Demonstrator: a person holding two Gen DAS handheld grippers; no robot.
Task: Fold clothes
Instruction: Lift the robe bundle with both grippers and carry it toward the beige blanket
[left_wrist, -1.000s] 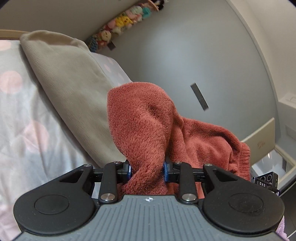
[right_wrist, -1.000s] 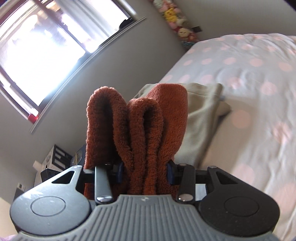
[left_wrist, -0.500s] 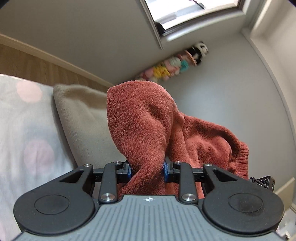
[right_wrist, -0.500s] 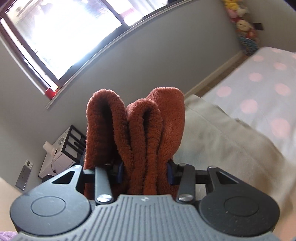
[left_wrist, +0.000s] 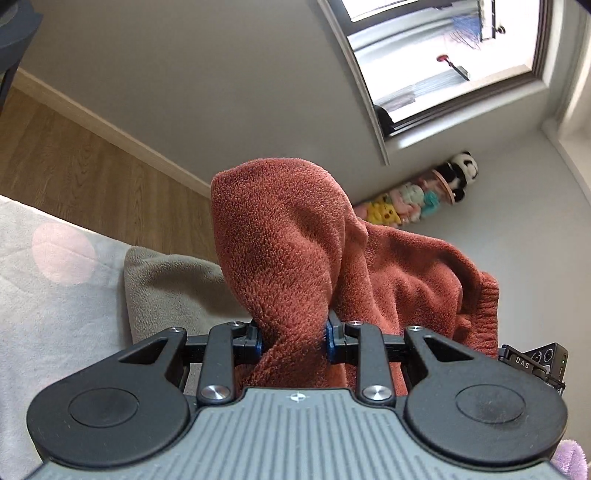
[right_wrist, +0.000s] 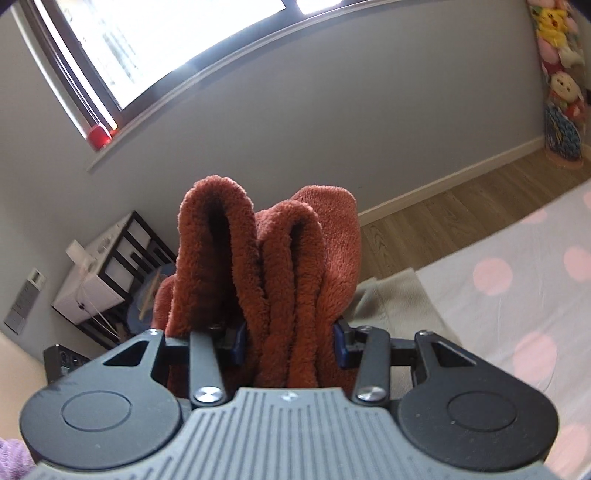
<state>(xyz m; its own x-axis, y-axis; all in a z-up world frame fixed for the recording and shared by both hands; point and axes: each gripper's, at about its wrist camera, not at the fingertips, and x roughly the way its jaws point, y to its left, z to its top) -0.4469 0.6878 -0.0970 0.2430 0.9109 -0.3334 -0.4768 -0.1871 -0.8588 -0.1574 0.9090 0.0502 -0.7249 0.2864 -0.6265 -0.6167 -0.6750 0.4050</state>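
"DAS" in white letters on a small black device (left_wrist: 532, 360), lower right

the rust fleece garment (left_wrist: 291, 258) hides the left gripper's fingertips; its folds (right_wrist: 280, 266) hide the right gripper's fingertips; beige cloth (left_wrist: 170, 284) partly covered.

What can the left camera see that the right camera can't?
Only the left wrist view shows a panda plush on top of the toy pile. Only the right wrist view shows a red cup on the windowsill and a white shelf. Both show tongs clamped on the rust fleece garment, the beige cloth and the dotted bedspread.
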